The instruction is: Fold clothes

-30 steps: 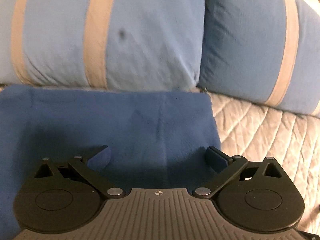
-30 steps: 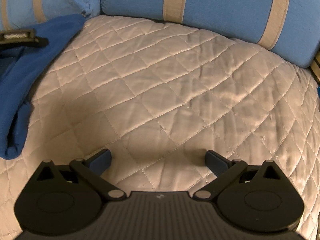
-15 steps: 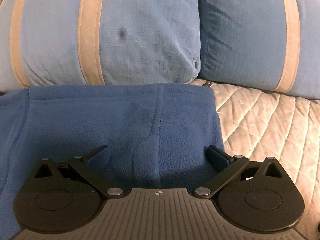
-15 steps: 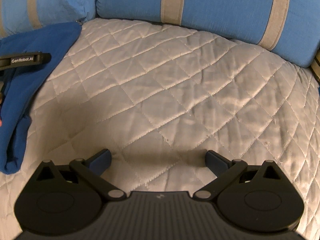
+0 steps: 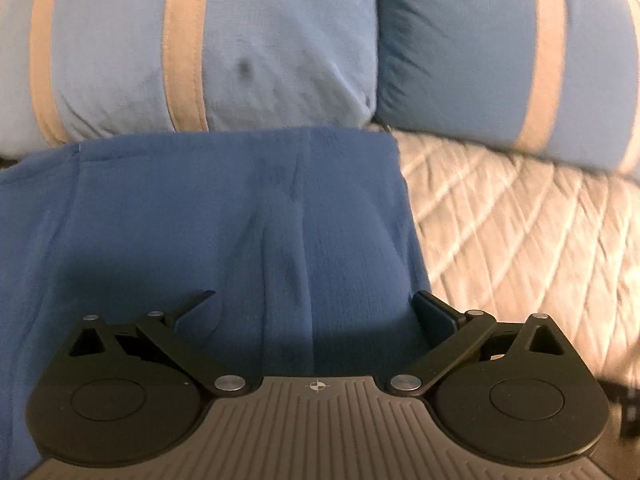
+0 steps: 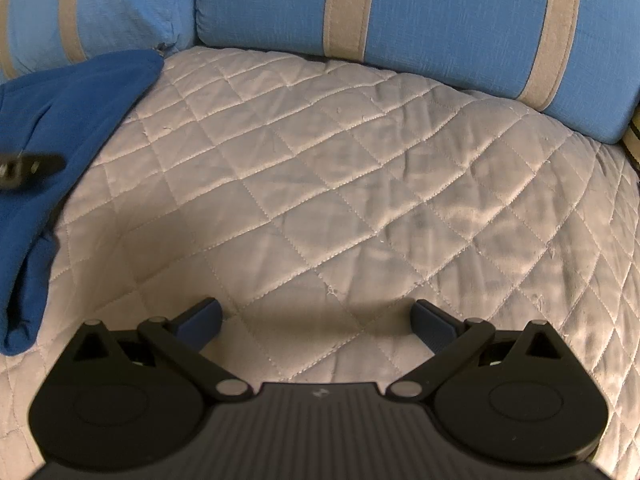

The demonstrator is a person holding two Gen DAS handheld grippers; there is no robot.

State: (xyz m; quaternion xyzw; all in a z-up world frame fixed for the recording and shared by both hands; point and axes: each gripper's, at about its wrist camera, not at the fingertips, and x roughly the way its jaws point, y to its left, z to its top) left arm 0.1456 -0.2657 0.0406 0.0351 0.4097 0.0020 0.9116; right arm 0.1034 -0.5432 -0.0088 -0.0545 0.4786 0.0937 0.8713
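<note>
Left wrist view shows the left gripper (image 5: pixel 314 306) spread wide, empty, over the blue garment (image 5: pixel 224 216), seemingly lined up to pinch it, while the right gripper (image 6: pixel 316 316) gapes wide over the bare quilt (image 6: pixel 360 184).

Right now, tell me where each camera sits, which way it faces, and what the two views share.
Left wrist: rides the left gripper, looking along its open fingers over the blue garment toward striped pillows.
Right wrist: rides the right gripper, open over the bare quilted cover, facing the pillows; the left gripper's tip shows at its left edge.
Shared: garment, cover and pillows.
</note>
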